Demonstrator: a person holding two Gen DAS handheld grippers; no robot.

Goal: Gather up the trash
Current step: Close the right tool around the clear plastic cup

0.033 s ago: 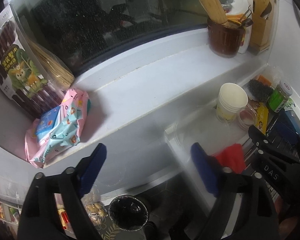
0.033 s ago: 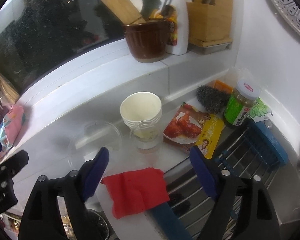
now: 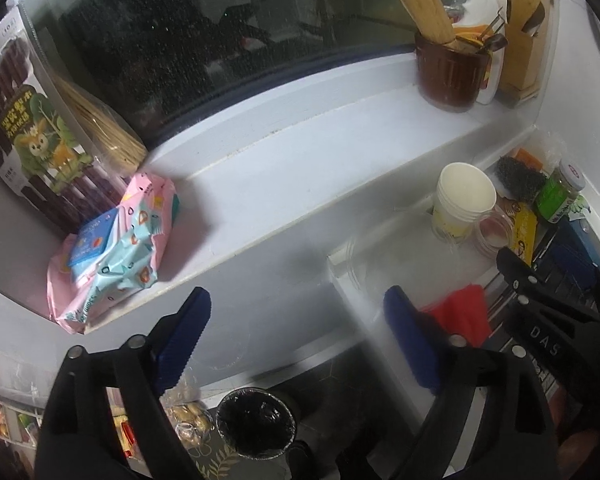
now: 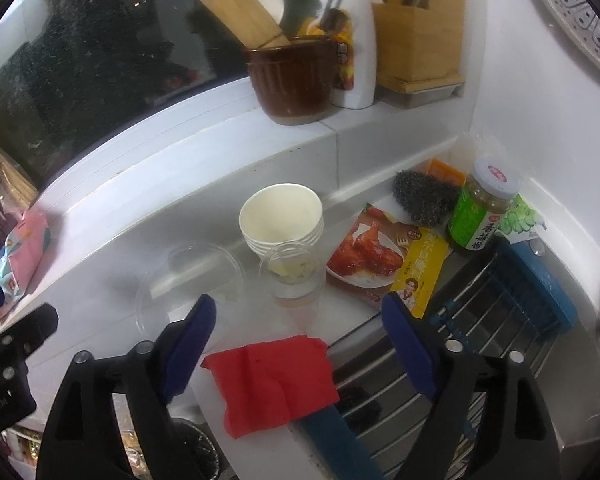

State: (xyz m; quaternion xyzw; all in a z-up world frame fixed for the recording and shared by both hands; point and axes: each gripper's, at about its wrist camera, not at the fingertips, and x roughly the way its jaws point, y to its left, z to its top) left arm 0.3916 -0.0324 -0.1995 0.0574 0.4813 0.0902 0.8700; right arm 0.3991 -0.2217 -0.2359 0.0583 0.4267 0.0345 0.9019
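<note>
Nothing has shifted since the earlier frames: both views match them, w/ counter items in the same spots. Left gripper (image 3: 296, 340) hangs over the counter's front edge, jaws opening, blue ribbed pads spread wide w/ nothing between them. Right gripper (image 4: 296, 344) likewise, jaws opening and empty, above a red cloth (image 4: 274, 384) that lies crumpled on the white counter (image 4: 100, 320), one corner lapping the steel sink rack (image 4: 480, 320).

Trash sits just beyond the right gripper: a stack of white paper cups (image 4: 282, 216), round and smooth, touching a small clear plastic cup (image 4: 294, 272) w/ yellowish residue. A clear domed lid (image 4: 190, 276) lies flat to their left, nearly invisible against the counter. A glossy sauce packet (image 4: 384, 260), red and yellow, lies flat beside the cups.

Behind: a dark wiry scrubber (image 4: 424, 198) and a green jar (image 4: 480, 208) w/ white cap near the corner. On the sill (image 3: 300, 168), a ribbed brown crock (image 4: 292, 80) holds bamboo utensils; a pink-and-blue crinkled pack (image 3: 116, 244) lies at the far end. A black-lined bin (image 3: 256, 424) stands below the counter, between the left gripper's fingers in view.
</note>
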